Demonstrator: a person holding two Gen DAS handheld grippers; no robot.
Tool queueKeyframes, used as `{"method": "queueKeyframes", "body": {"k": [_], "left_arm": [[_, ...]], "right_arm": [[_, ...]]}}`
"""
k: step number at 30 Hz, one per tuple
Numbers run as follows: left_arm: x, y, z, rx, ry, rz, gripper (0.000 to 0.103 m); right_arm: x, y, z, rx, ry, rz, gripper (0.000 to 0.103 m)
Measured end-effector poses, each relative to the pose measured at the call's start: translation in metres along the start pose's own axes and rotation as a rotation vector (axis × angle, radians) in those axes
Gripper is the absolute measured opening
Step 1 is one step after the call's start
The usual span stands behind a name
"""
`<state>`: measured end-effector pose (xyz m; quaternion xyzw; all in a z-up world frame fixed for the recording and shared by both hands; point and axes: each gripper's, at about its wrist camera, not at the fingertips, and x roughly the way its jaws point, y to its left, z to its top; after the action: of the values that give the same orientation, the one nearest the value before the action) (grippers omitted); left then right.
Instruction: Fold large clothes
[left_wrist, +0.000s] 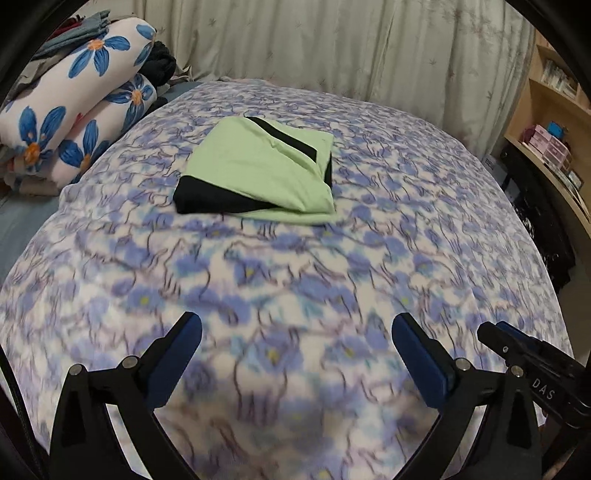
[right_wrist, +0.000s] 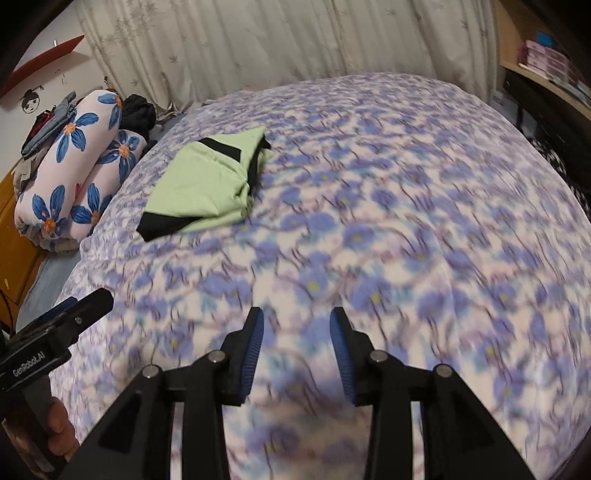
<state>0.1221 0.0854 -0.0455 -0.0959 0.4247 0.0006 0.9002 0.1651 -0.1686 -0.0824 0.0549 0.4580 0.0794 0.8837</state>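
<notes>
- A green-and-black garment (left_wrist: 258, 168) lies folded into a compact rectangle on a bed covered by a purple flowered blanket (left_wrist: 295, 277), toward the blanket's far side and near its left edge in the right wrist view.
- The left gripper (left_wrist: 295, 332) hangs over bare blanket on the near side of the garment, well apart from it, jaws spread wide with nothing between them.
- The right gripper (right_wrist: 296, 325) hangs just beside it over the same stretch of blanket, its jaws partly parted and empty; neither tool touches cloth.
- Judging by the tidy stack, the fold looks finished and the step in hand is a clean withdrawal: lift both tools straight away from the garment so no finger snags the blanket and drags the pile out of square.
- If one more pat is wanted, the loose right-hand edge of the garment, where layers bunch, seems the place to press flat.
- Beyond the garment's left side sit rolled blue-flower bedding (left_wrist: 81, 96) and a dark heap of clothes (left_wrist: 160, 62); a pale curtain (left_wrist: 314, 40) hangs behind the bed.
- The blanket near the tools is smeared by blur.
- The garment's underside and its layer count stay hidden.
- What kind of garment it is cannot be told.
- Shelves (left_wrist: 554, 96) to the right are cut off by the lens rim, and only part of a hand (right_wrist: 59, 428) shows.
</notes>
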Motion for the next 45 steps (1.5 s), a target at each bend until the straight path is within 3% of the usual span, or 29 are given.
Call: {"method": "queueKeyframes", "body": {"k": [6, 15, 25, 45], "left_arm": [[-0.032, -0.016, -0.037, 0.030, 0.007, 0.002, 0.102], [-0.070, -0.038, -0.059, 0.063, -0.023, -0.011, 0.102], [-0.085, -0.047, -0.069, 0.087, -0.051, 0.017, 0.102], [-0.084, -0.050, -0.076, 0.091, -0.037, 0.007, 0.102]], "right_arm": [[-0.036, -0.006, -0.040, 0.019, -0.005, 0.003, 0.049], [-0.073, 0.002, -0.057, 0.023, -0.044, 0.030, 0.059], [-0.091, 0.011, -0.067, -0.007, -0.097, 0.005, 0.060], [-0.097, 0.003, -0.079, 0.039, -0.104, -0.002, 0.060]]}}
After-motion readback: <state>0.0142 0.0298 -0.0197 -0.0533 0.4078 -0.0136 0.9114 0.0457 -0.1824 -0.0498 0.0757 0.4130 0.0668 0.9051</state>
